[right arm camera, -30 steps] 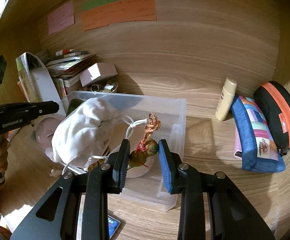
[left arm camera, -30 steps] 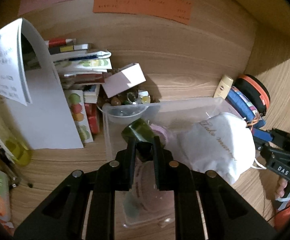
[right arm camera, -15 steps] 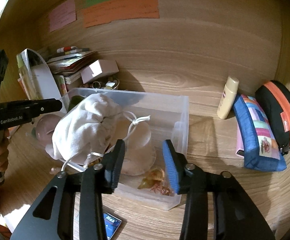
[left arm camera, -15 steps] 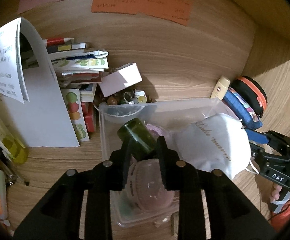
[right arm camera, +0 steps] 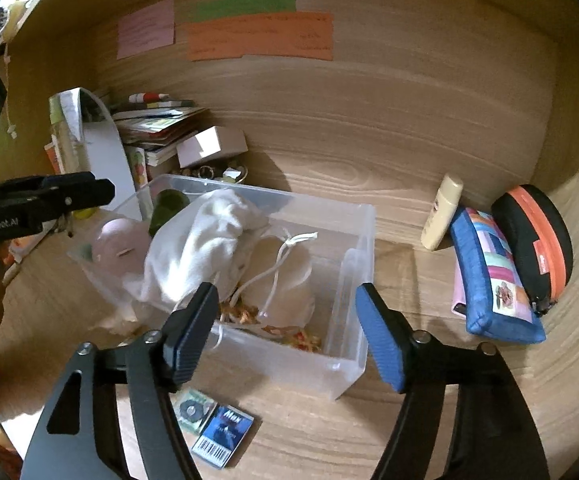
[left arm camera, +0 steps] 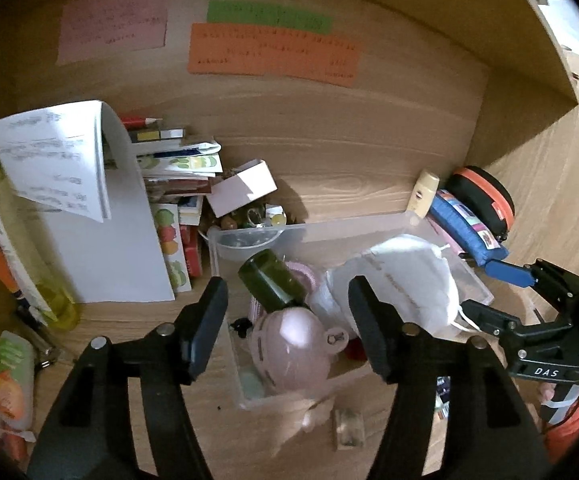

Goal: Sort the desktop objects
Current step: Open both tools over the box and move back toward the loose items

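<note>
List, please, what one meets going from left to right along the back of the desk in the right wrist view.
Stack of books → small white box → clear plastic bin → cream tube → blue pencil case → black and orange case.

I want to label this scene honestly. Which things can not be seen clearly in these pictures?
- Writing on the orange paper note: too small, both views.
- Under the white drawstring cloth bag: hidden, right wrist view.
- Small clear object before the clear plastic bin: blurred, left wrist view.

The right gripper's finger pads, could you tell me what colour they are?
Blue pads on black arms, clearest in the right wrist view.
</note>
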The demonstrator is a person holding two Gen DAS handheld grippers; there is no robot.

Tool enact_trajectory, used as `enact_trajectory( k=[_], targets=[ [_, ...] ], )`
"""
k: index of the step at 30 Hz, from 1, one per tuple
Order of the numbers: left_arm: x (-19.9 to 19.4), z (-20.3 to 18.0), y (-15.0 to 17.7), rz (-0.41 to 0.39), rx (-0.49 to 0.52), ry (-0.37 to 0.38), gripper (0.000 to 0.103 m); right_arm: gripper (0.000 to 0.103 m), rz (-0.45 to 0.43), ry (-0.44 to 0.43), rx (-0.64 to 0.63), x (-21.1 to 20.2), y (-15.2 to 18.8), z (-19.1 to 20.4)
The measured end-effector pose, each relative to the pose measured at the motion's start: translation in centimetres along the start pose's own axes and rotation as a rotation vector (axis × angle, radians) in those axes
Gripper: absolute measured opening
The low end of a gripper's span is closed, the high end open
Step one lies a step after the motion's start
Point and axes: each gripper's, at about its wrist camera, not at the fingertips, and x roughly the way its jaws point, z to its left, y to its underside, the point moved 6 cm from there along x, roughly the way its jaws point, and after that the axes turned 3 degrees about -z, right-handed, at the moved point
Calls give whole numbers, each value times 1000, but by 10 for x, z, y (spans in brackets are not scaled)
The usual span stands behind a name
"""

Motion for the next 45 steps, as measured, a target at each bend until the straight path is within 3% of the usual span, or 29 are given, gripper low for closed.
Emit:
enact_trajectory(
  k=[7, 20, 33, 42, 45],
  targets=[
    [-18, 4, 11, -16, 0, -19, 66, 69, 10, 2, -20, -15, 14, 11],
    [-25, 9, 46, 41, -1, -39, 66, 70, 57, 14, -54, -35, 44, 26],
    [-9, 2, 107, 223, 79, -40, 67, 70, 205, -41, -47, -11, 92, 32],
    [15, -6, 115, 283, 104, -37, 67, 67, 271, -87, -81, 5, 102, 40],
    [22, -8, 116, 307, 95, -32, 57, 67, 267, -96, -112, 5, 101, 43]
  ],
)
